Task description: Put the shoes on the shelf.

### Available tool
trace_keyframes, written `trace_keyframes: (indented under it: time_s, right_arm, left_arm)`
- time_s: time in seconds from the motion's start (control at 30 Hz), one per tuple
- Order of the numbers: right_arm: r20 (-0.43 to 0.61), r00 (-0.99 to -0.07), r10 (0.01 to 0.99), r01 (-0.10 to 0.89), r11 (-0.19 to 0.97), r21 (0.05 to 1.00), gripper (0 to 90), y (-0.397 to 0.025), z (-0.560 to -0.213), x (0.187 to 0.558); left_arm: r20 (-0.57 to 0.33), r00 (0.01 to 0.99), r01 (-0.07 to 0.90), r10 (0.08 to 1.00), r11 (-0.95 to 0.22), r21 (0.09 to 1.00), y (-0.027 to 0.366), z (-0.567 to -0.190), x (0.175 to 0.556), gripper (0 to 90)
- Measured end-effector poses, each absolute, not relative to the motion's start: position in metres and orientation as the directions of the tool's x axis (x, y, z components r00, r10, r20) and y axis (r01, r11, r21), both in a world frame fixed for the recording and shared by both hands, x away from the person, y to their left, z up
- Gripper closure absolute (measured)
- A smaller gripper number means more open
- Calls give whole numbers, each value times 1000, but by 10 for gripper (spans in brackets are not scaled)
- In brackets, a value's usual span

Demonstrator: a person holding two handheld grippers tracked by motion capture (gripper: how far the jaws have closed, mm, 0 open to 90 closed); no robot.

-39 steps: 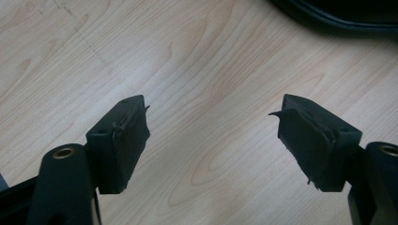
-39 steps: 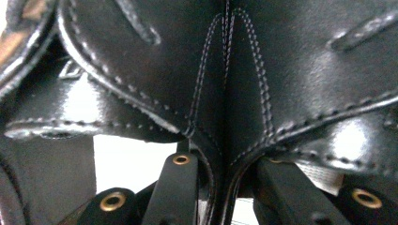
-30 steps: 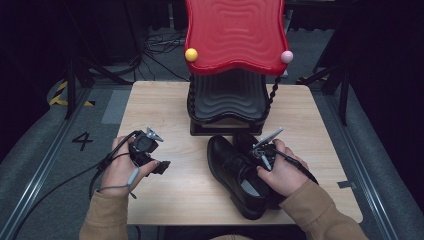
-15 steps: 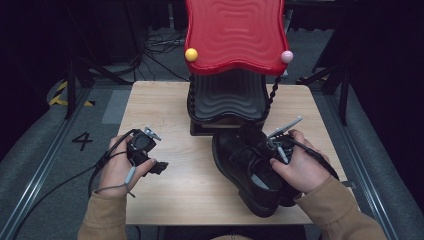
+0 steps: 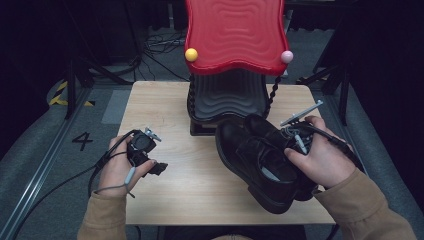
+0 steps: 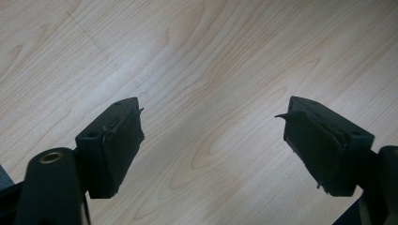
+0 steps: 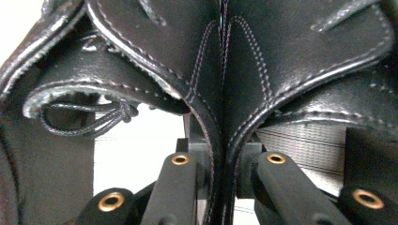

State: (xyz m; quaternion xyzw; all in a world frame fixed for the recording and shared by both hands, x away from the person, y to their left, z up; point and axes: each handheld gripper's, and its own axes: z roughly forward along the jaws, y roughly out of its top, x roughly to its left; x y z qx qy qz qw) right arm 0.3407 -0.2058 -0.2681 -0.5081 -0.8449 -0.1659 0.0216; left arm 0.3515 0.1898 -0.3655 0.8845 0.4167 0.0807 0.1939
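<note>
Two black shoes (image 5: 262,160) now travel pinched together in my right gripper (image 7: 220,187), lifted nearer the rack (image 5: 227,102); my left gripper (image 6: 211,140) gapes idle over the table (image 6: 197,56).

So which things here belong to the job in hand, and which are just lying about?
In the job:
- pair of black shoes, pinched together
- right gripper, shut on the leather of both shoes
- left gripper, open over bare table

Just about:
- red and black wavy rack at the table's far edge
- yellow ball and pink ball on it
</note>
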Motion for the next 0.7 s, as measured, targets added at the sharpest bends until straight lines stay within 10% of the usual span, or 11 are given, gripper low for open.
trace_keyframes:
  time_s: [0.7]
  right_arm:
    - [173, -524, 834, 828, 451, 333, 818, -206, -189, 338]
  left_arm:
    - [-6, 630, 711, 776, -574, 407, 198, -369, 348, 209]
